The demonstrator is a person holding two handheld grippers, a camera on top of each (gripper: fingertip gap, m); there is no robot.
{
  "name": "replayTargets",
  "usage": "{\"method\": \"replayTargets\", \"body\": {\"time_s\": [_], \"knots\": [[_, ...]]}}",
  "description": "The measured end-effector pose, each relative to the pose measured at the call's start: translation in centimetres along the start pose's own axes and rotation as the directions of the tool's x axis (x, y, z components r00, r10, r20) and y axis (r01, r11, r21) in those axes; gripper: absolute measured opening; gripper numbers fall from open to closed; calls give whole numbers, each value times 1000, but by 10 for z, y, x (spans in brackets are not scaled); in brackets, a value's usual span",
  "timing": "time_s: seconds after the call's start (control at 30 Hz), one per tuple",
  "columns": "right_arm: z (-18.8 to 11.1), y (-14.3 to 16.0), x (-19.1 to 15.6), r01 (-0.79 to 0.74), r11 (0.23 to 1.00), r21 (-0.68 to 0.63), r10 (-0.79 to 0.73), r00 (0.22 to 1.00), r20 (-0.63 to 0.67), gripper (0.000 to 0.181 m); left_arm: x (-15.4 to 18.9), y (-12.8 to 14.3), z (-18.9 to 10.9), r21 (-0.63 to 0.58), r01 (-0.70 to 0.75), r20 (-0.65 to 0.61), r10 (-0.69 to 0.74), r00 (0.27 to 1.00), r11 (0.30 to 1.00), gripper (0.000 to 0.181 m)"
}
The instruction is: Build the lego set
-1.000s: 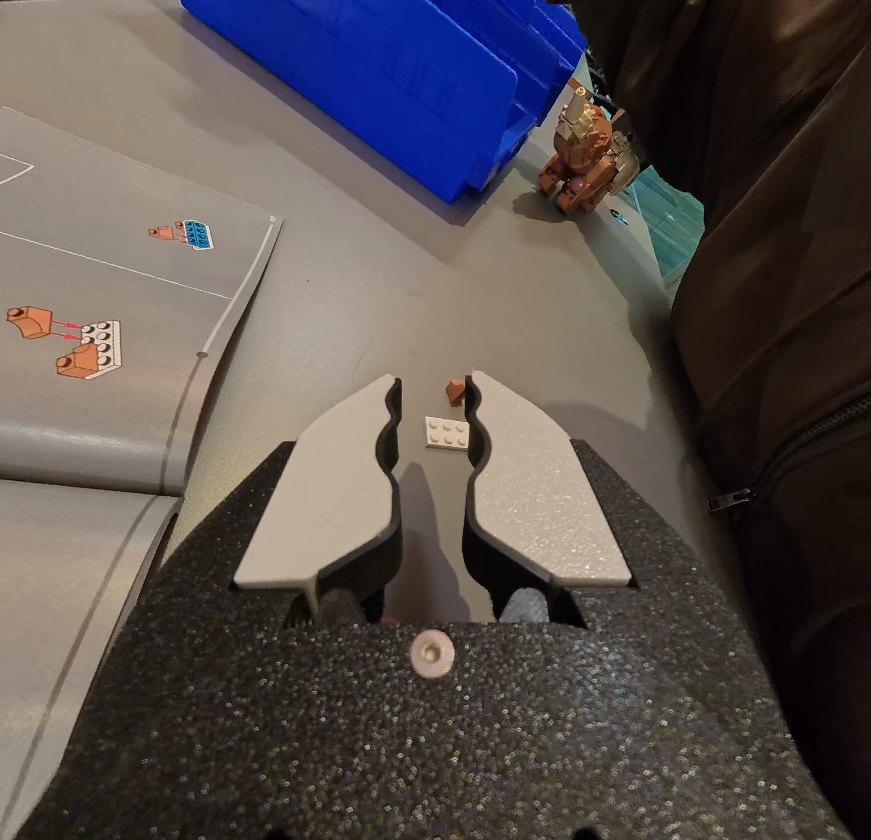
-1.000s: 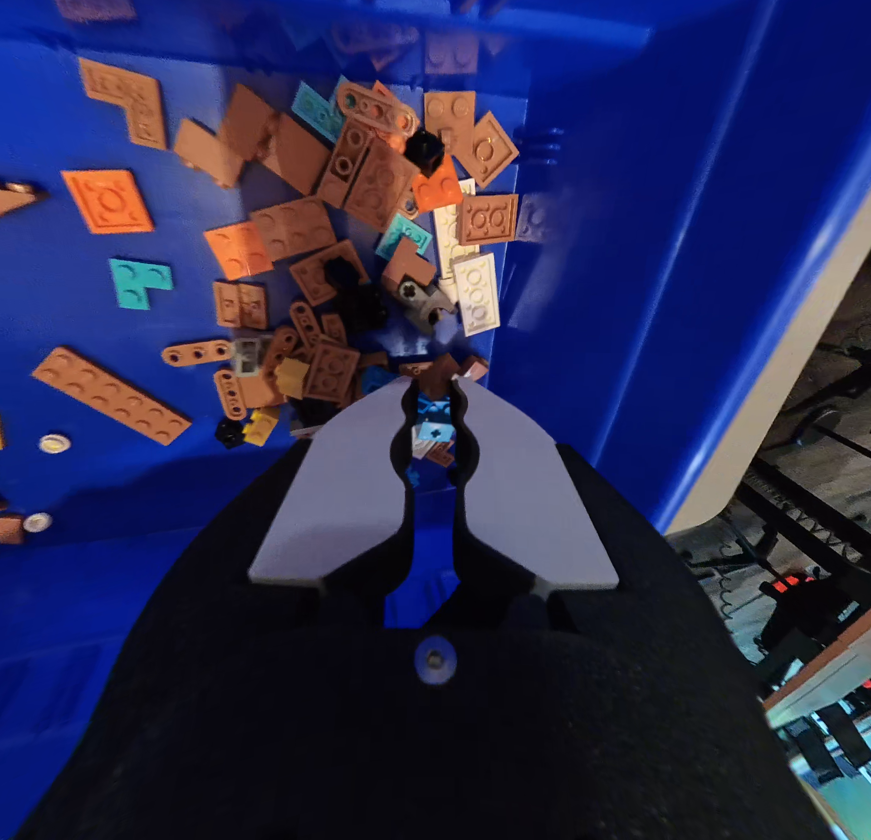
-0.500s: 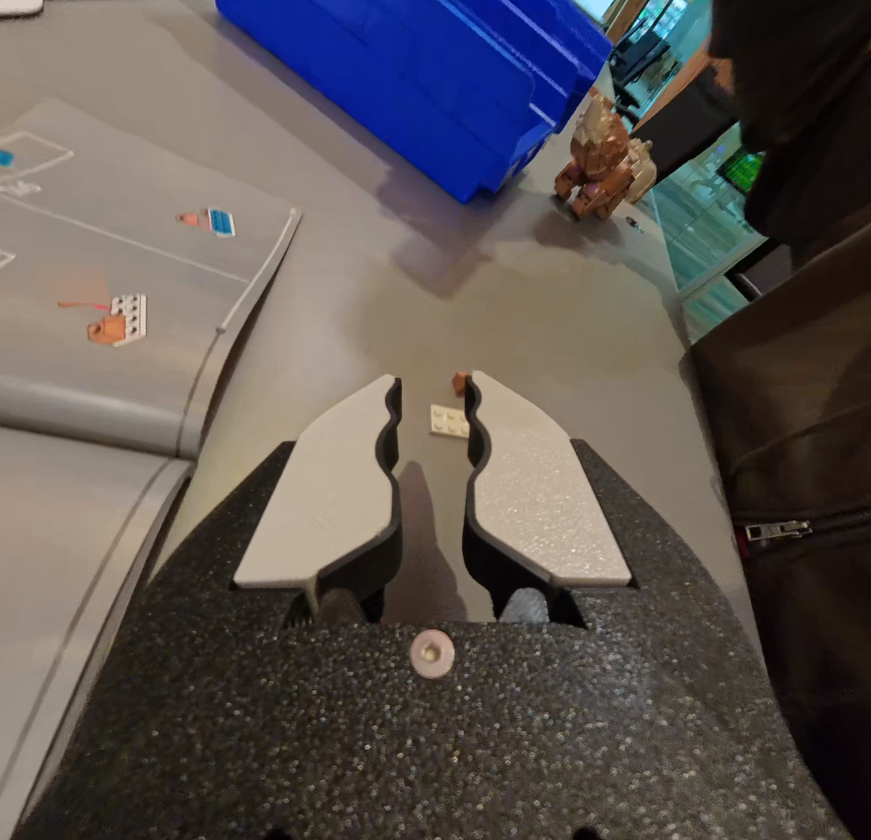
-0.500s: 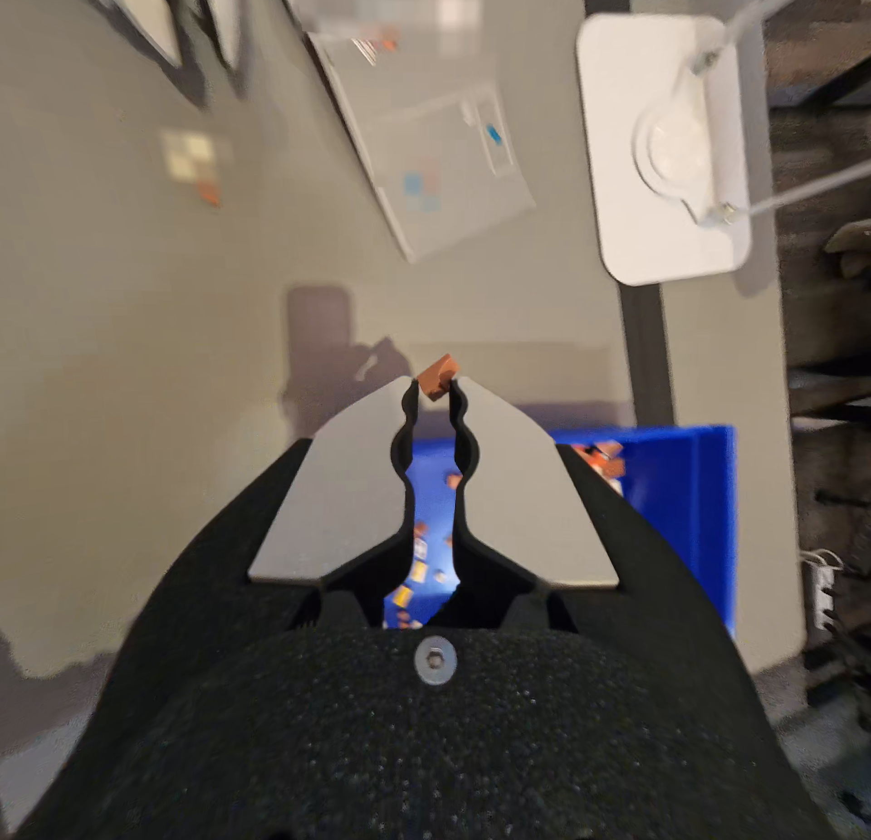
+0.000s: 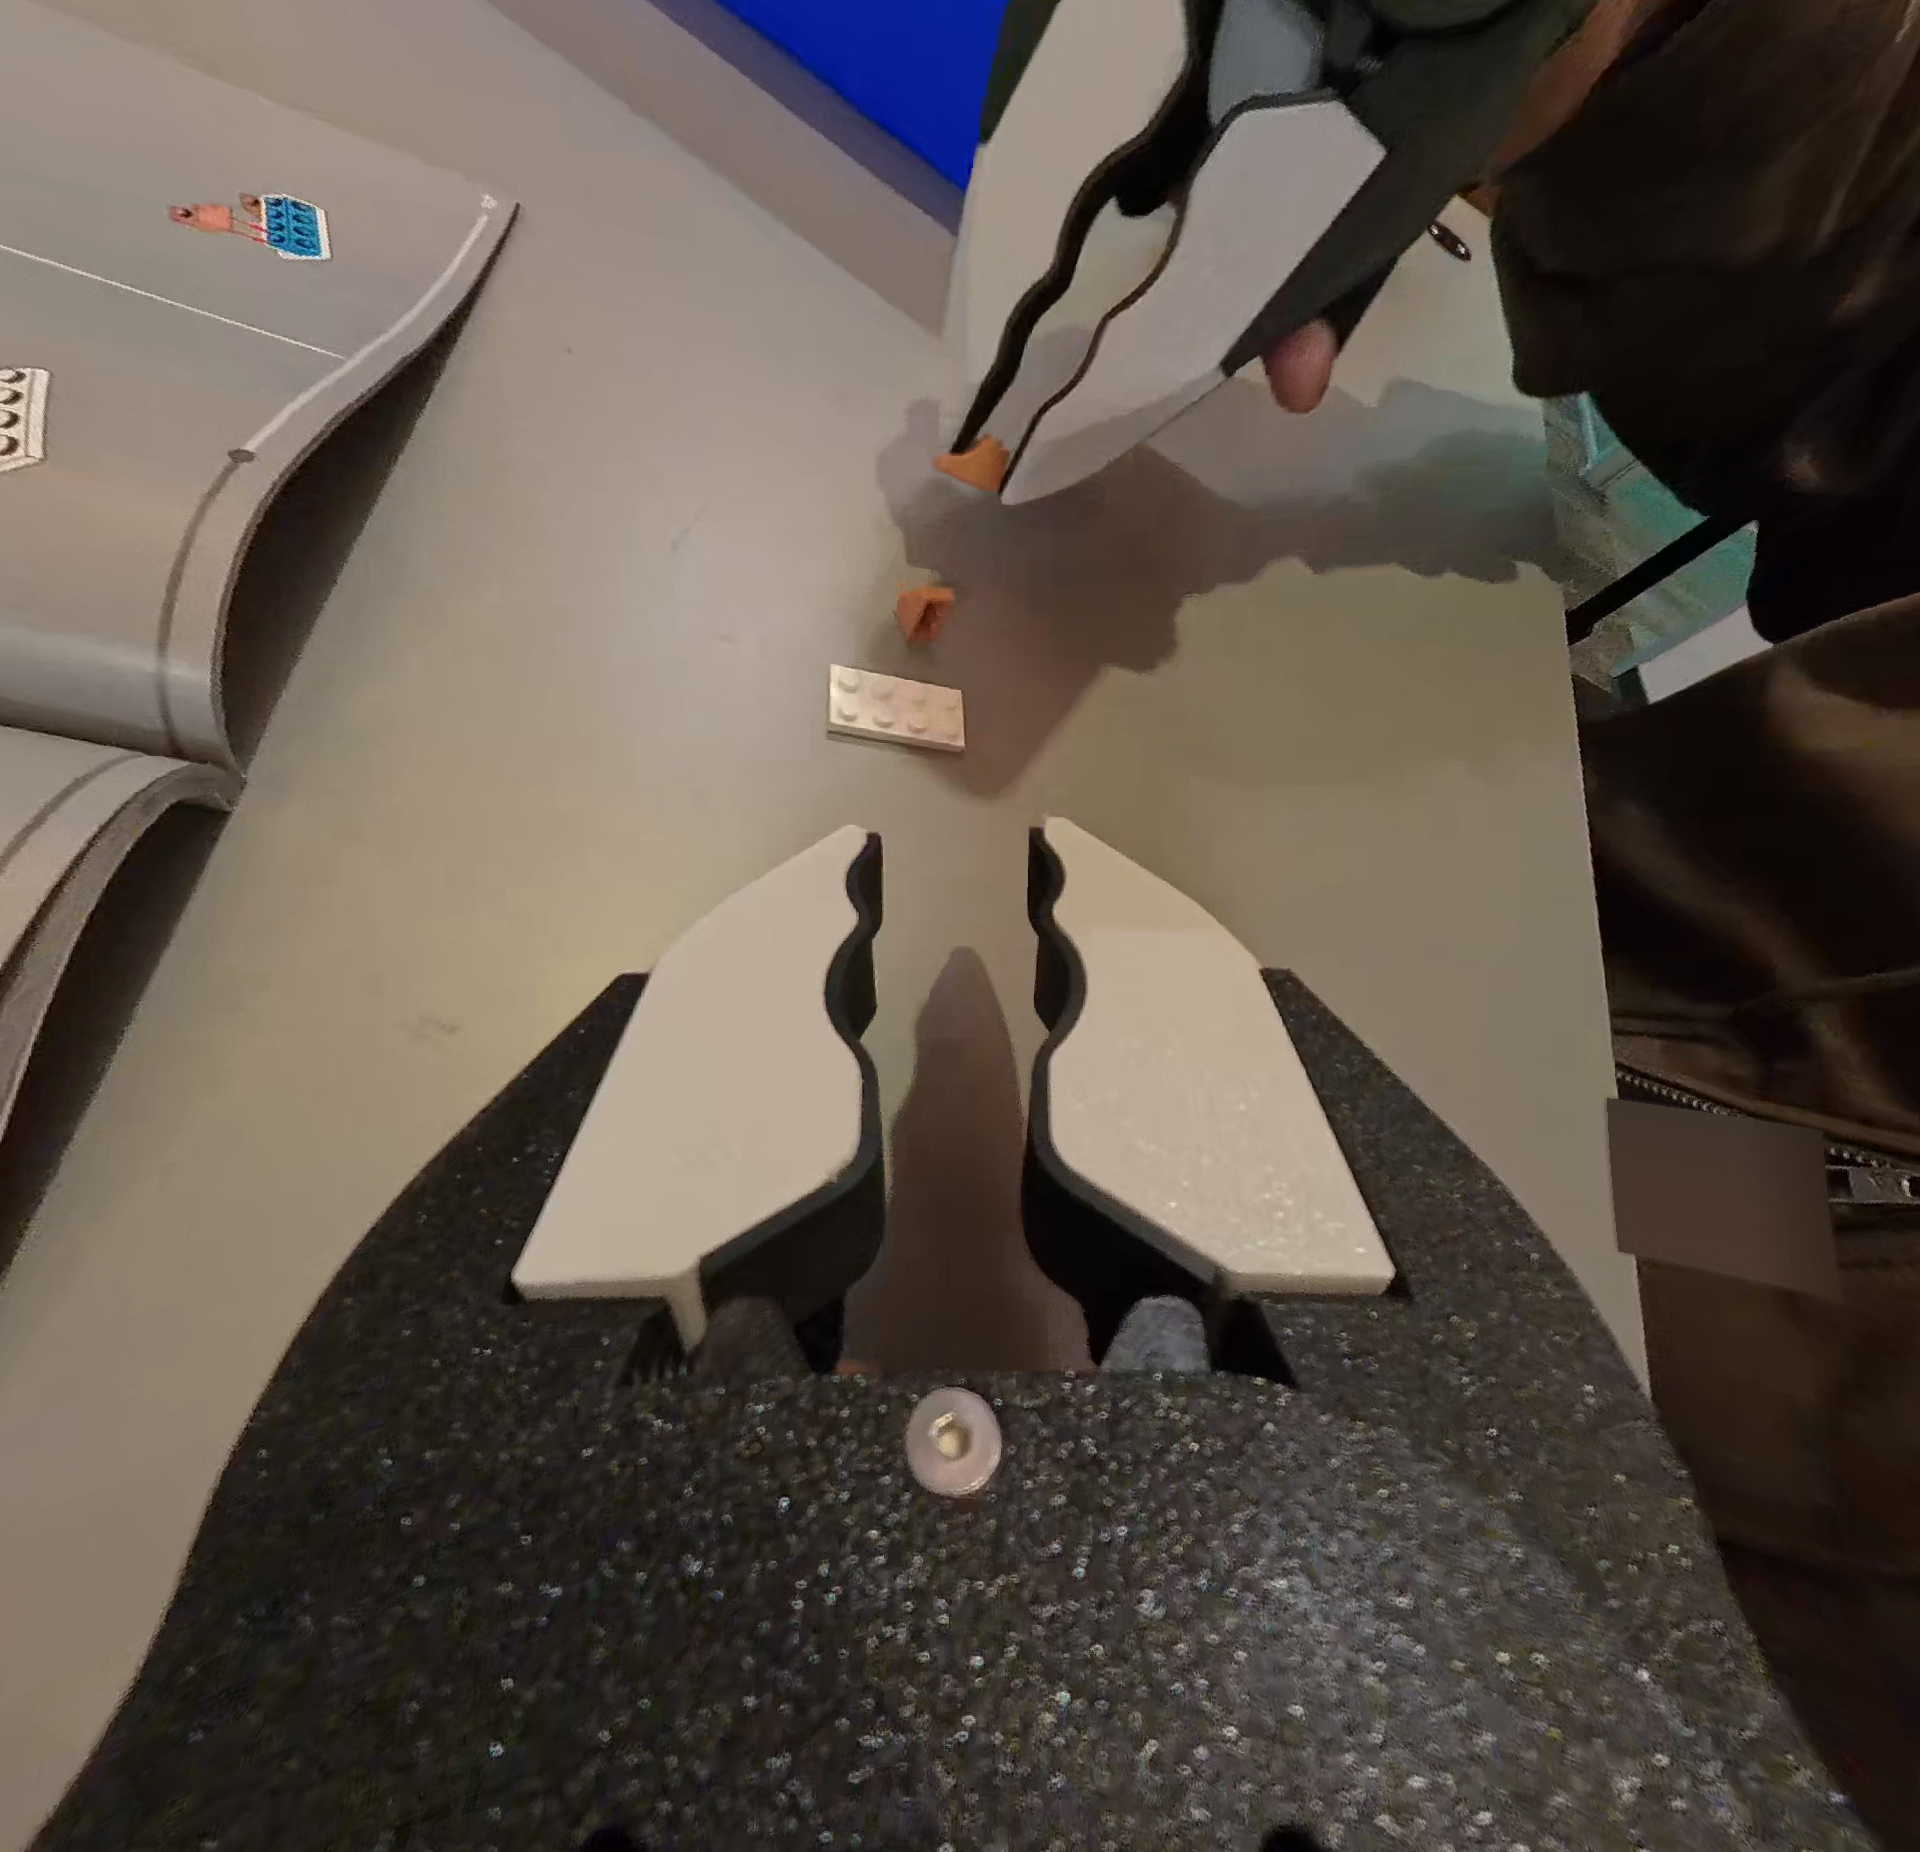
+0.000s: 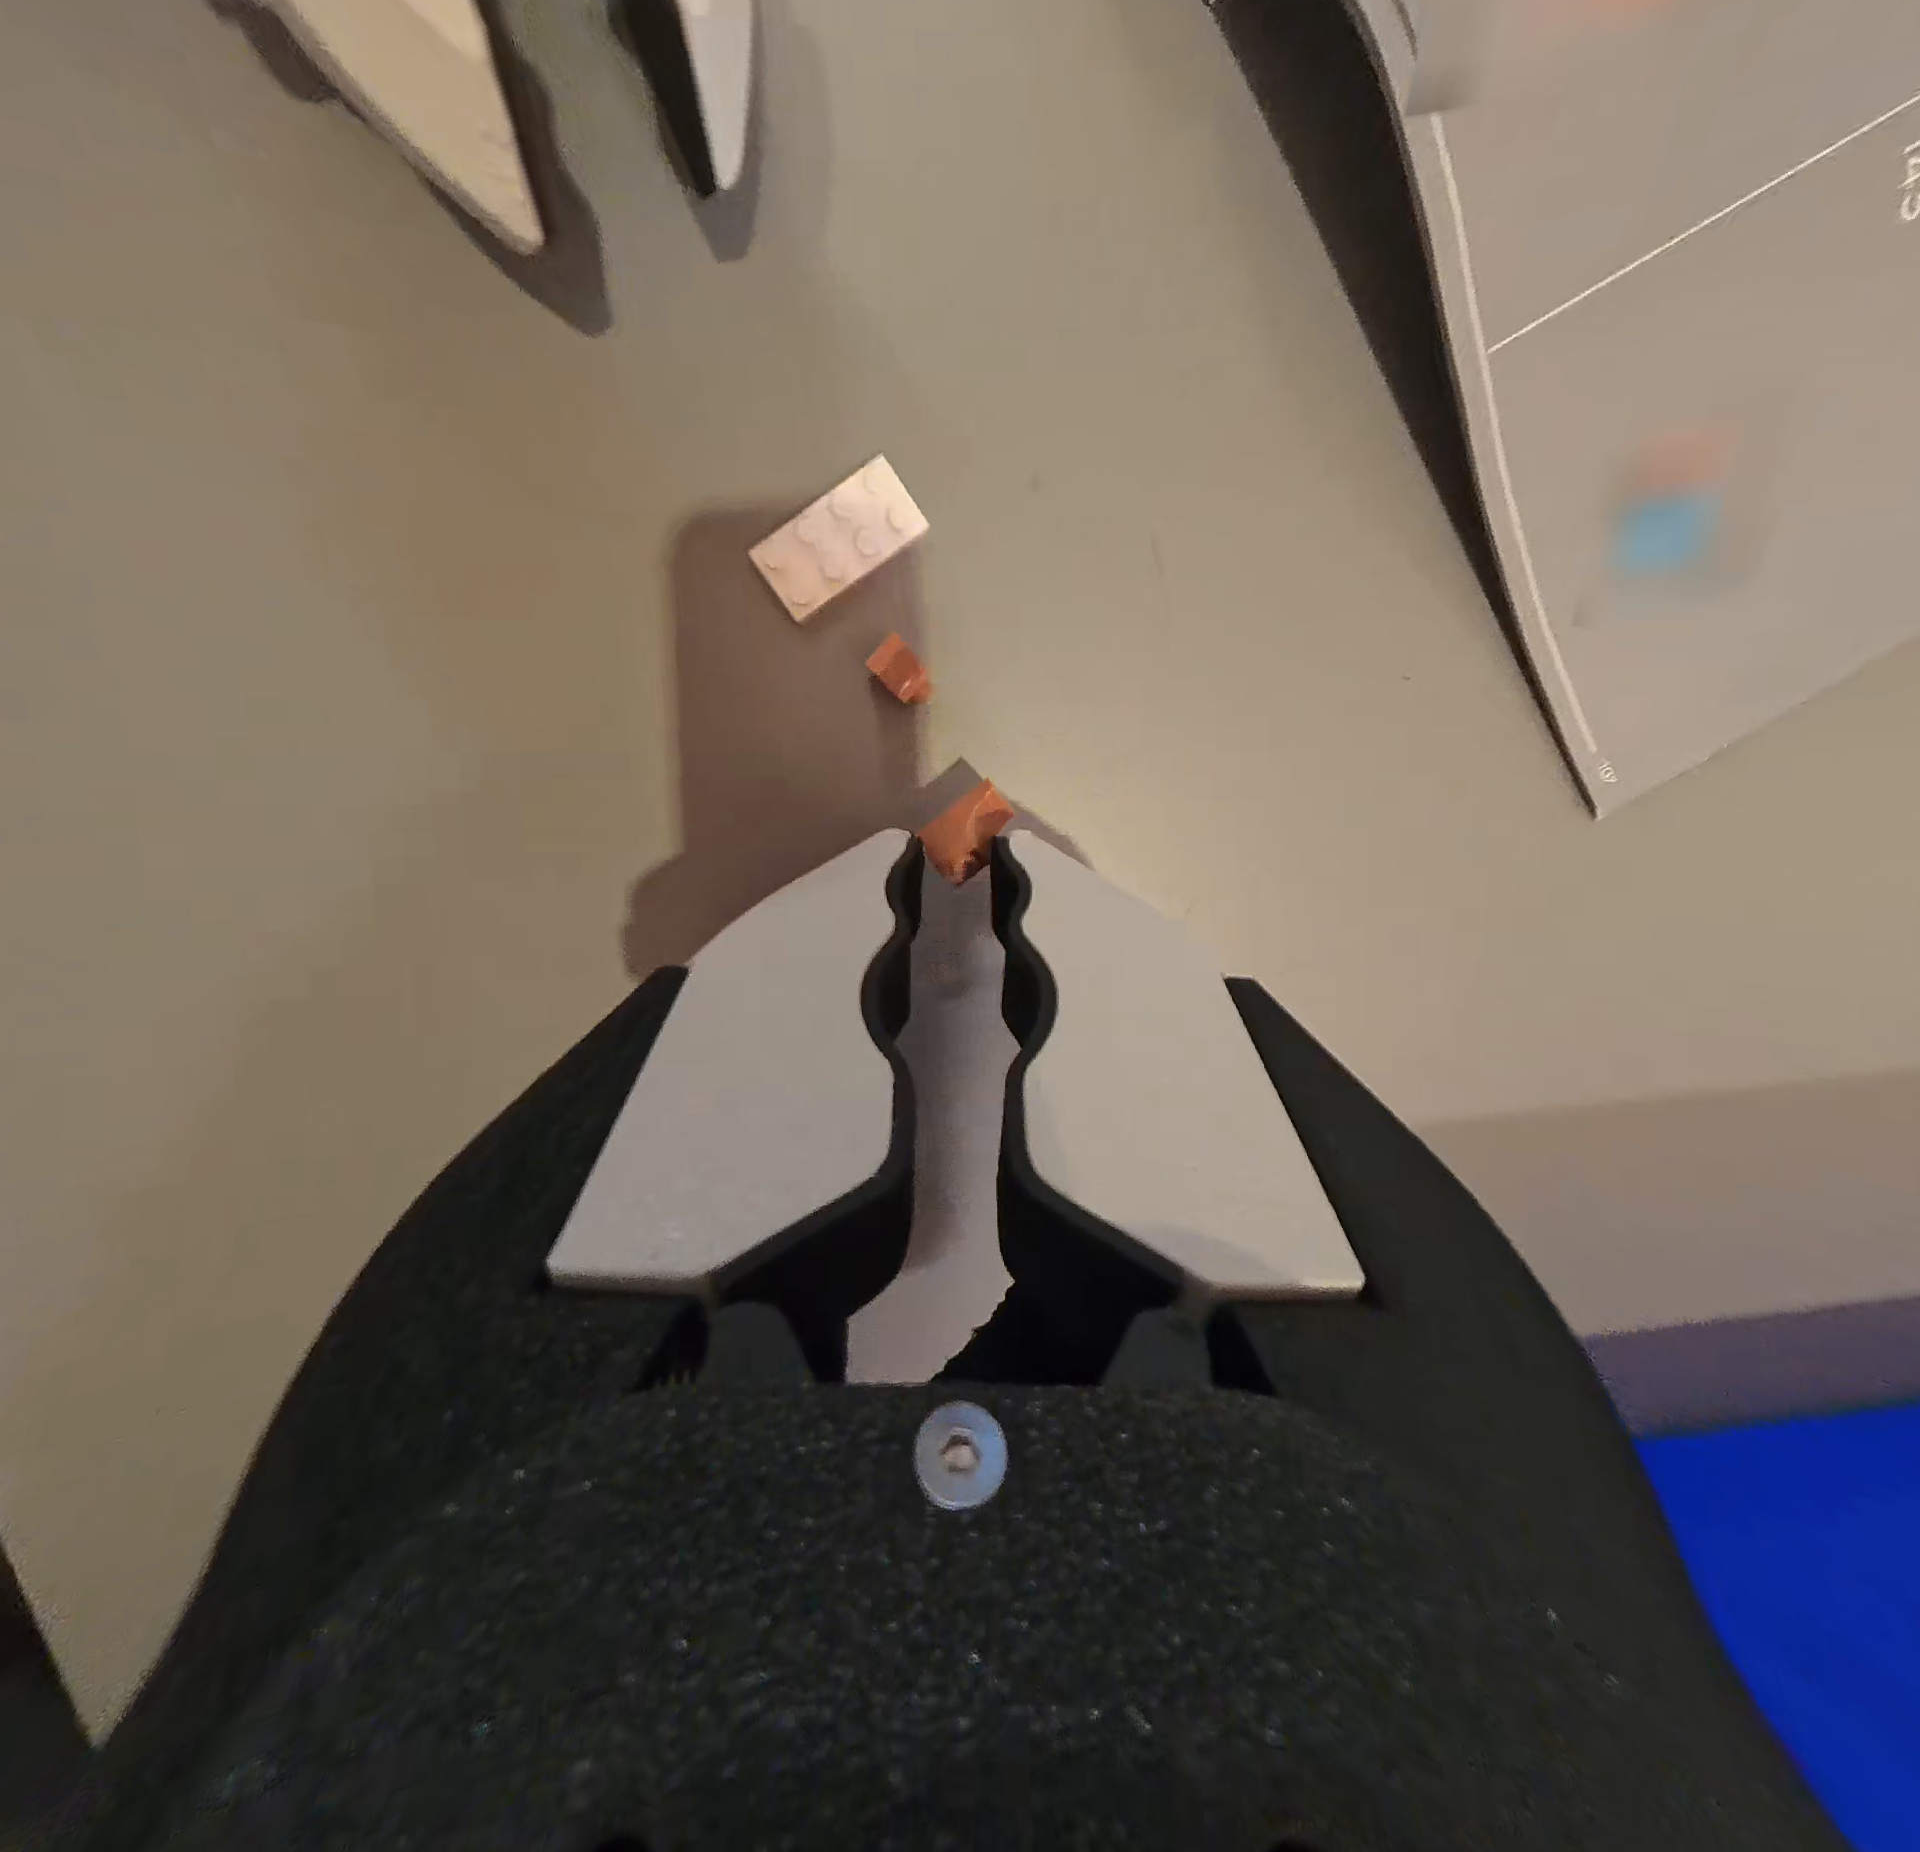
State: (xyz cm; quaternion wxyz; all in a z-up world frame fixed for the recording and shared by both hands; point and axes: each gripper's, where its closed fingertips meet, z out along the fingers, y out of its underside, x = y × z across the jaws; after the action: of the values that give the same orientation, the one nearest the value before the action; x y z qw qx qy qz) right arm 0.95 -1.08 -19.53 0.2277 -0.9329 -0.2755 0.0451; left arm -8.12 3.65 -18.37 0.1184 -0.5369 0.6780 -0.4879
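the left gripper [image 5: 954,838] is held narrowly apart, empty, over the grey table [image 5: 520,763]. beyond lie a studded white plate [image 5: 896,707] and a brown piece [image 5: 923,609]. a brown brick [image 6: 966,828] is pinched in the right gripper [image 6: 958,844]; the blurred booklet [image 6: 1714,348] is cut off.

Both gripper bodies are black, rough, speckled plastic; the left gripper [image 5: 954,838] has matt pale finger plates and a shiny metal screw [image 5: 953,1440]. The white plate [image 5: 896,707] and brown pieces look smooth plastic. The table [image 5: 582,784] is matt grey, the booklet [image 5: 208,348] smooth paper.
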Motion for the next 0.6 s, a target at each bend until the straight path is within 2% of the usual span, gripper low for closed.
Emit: {"method": "replayTargets", "body": {"time_s": [0.2, 0.3, 0.4, 0.5, 0.6], "knots": [[12, 5, 4, -59, 998, 11, 59, 998, 15, 13, 6, 3, -7, 43, 19, 30, -21, 999, 999, 27], [19, 7, 6, -52, 999, 13, 52, 999, 15, 13, 7, -1, -11, 102, 40, 36, -43, 998, 994, 27], [21, 1, 6, -63, 995, 73, 60, 997, 39, 17, 10, -4, -16, 148, 71, 10, -74, 997, 986, 27], [20, 1, 7, -51, 993, 109, 47, 998, 43, 24, 9, -3, -13, 119, 76, 1, -77, 997, 990, 31], [13, 3, 10, -25, 988, 153, 22, 999, 26, 30, 4, -4, -7, 35, 41, 4, -41, 999, 999, 36]]}}
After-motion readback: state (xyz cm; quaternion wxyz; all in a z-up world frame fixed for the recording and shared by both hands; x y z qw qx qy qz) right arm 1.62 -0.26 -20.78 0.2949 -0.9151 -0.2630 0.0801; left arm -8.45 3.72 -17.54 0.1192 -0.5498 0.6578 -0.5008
